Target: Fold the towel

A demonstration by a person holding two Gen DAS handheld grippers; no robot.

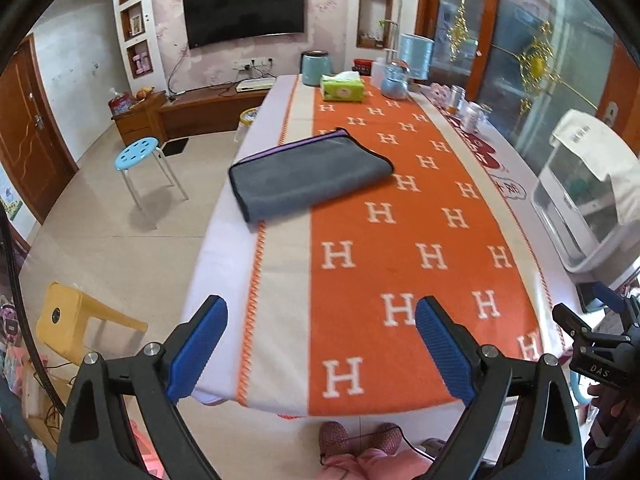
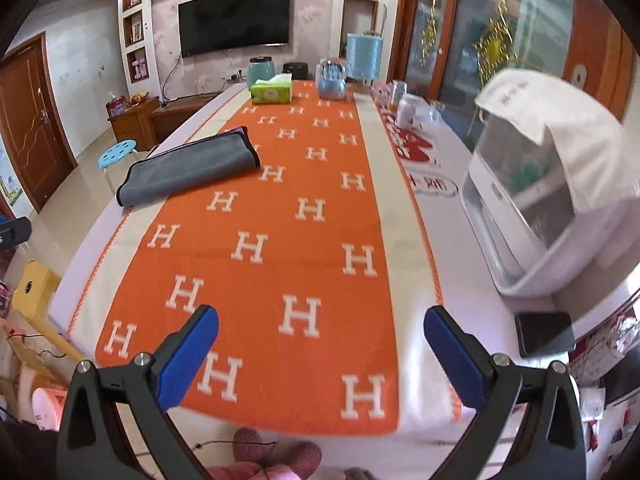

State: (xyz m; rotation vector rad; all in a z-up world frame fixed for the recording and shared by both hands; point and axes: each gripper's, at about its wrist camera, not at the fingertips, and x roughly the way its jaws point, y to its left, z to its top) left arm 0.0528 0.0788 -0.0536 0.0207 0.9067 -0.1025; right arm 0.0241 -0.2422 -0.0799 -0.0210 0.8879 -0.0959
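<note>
Judging progress: the towel (image 1: pixel 308 174) already lies folded into a flat grey rectangle with layered edges showing — you look finished, or one more fold away at most.
Towel position: on the counter (image 1: pixel 224 256), at its left side, partly on the orange runner (image 1: pixel 400 240) and partly on the pale border, short of the tissue box (image 1: pixel 343 87).
Left gripper (image 1: pixel 320 354): your fingers (image 1: pixel 196 350) stand wide apart, holding nothing, over the near counter edge and well apart from the towel.
Right gripper (image 2: pixel 322 358): fingers (image 2: pixel 456 360) likewise spread, empty, touching nothing — the towel lies far ahead to your left.
Remaining: only checking the fold's neatness, if anything.
</note>
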